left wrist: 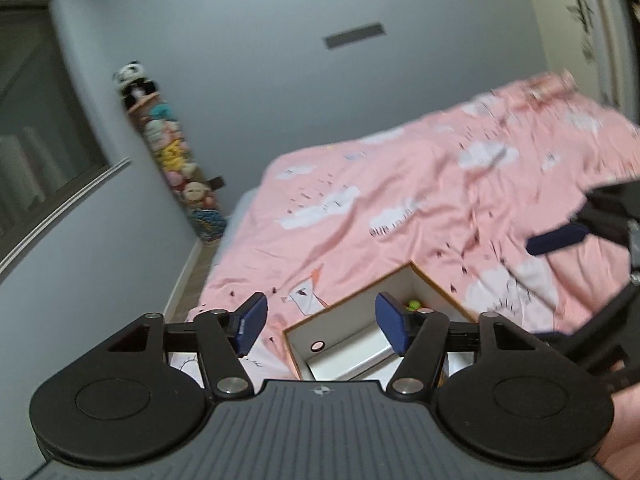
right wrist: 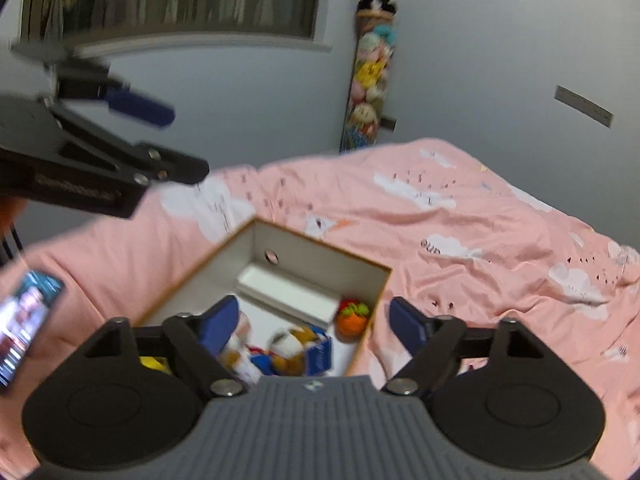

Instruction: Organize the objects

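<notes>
Both grippers hover empty with fingers wide; the box (right wrist: 280, 264) lies on the bed (right wrist: 480, 240), directly below the right gripper (right wrist: 312, 322), the left gripper (left wrist: 320, 320) at its edge.

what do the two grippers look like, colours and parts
Both match. The left gripper and the right gripper each have a grey ribbed body with a small cross-shaped emblem, two round black discs at the sides, black linkage arms with silver pivot bolts, and flat blue pads on the fingers. Seen from the side, the left one's black frame carries blurred pale lettering.
</notes>
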### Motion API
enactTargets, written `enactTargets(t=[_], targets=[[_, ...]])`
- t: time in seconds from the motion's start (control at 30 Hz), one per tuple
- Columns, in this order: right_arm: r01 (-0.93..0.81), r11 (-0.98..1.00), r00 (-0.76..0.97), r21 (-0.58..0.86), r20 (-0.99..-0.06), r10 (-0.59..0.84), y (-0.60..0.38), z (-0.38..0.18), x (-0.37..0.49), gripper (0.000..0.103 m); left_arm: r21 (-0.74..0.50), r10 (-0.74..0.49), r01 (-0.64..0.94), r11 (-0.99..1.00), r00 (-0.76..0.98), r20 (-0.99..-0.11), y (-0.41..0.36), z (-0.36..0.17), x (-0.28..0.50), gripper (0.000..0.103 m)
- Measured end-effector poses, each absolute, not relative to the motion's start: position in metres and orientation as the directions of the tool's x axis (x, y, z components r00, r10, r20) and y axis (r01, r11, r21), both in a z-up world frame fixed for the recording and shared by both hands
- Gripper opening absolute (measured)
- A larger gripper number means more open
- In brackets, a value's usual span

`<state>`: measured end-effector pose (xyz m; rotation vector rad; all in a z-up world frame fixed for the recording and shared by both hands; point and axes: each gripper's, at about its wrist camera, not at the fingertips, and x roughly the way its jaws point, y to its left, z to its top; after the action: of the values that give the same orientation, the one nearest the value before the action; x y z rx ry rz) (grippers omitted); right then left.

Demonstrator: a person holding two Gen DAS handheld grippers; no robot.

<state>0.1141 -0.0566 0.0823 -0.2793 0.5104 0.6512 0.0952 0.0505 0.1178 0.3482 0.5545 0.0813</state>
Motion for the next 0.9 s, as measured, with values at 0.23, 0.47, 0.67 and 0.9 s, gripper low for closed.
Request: enactTargets(t=[0.23, 0.47, 0.67, 0.9], targets=[[-0.540, 0.841, 0.757, 0.017, -0.429, 0.494, -0.076, 0.088, 0.072, 0.101, 0.261, 0.219, -0.111, 0.959, 0.872, -0.437, 0.047, 0.132, 0.054, 0.091], [-0.414, 0.908, 0.803, 0.061, -0.446, 0.396, -0.085, 0.071, 0.051, 0.102, 0.200, 0.342, -0.280, 0.939, 0.827, -0.447, 0.044, 0.107, 0.031, 0.092], [-0.377, 0.925, 0.820, -0.052, -0.482, 0.307, -0.076, 0.045, 0.039, 0.102, 0.184, 0.345, -0.293, 0.938, 0.776, -0.528, 0.043, 0.070, 0.029, 0.092], [-0.349, 0.937, 0.765, 0.002, -0.577, 0.286, -0.084, 0.019, 0.049, 0.102, 0.114, 0.287, -0.282, 0.953, 0.705, -0.649, 0.041, 0.024, 0.028, 0.092]])
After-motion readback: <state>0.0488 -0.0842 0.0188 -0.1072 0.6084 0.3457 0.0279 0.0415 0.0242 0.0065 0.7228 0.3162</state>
